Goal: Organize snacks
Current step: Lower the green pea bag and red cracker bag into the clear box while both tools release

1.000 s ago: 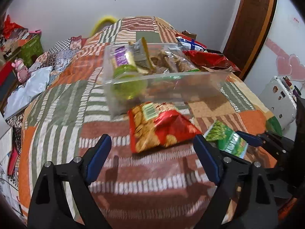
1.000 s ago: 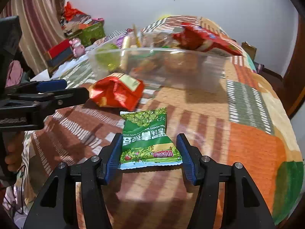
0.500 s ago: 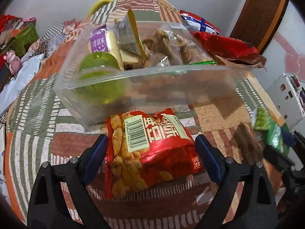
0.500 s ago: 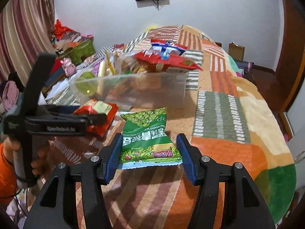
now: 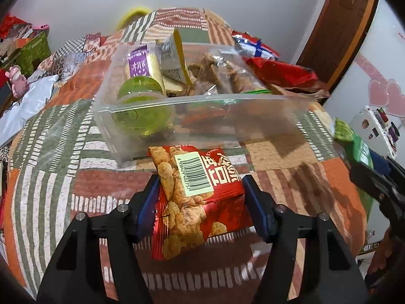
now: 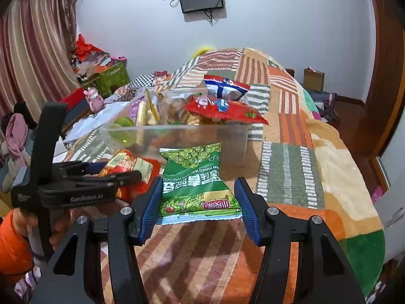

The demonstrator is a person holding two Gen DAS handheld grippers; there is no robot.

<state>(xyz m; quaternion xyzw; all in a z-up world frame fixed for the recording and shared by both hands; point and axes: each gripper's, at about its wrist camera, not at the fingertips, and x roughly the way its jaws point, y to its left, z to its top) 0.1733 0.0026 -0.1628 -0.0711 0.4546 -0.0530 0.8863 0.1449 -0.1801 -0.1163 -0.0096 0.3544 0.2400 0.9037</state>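
My left gripper (image 5: 201,197) is shut on a red snack bag (image 5: 195,195) with a barcode, held just in front of a clear plastic bin (image 5: 202,116) holding several snacks. My right gripper (image 6: 198,200) is shut on a green pea snack bag (image 6: 197,179) and holds it above the bed, in front of the bin (image 6: 177,136). The green bag also shows at the right edge of the left wrist view (image 5: 354,144). The left gripper with the red bag (image 6: 126,167) shows at the left of the right wrist view.
The bin stands on a patchwork bedspread (image 5: 50,152). A large red bag (image 6: 225,111) and a blue-and-red bag (image 6: 225,90) lie by the bin's far right side. Clutter and a pink toy (image 6: 93,98) sit left of the bed. A wooden door (image 5: 336,30) is at the right.
My left gripper moved forward around the red bag and closed on it. My right gripper lifted the green bag off the bed and carried it up and right.
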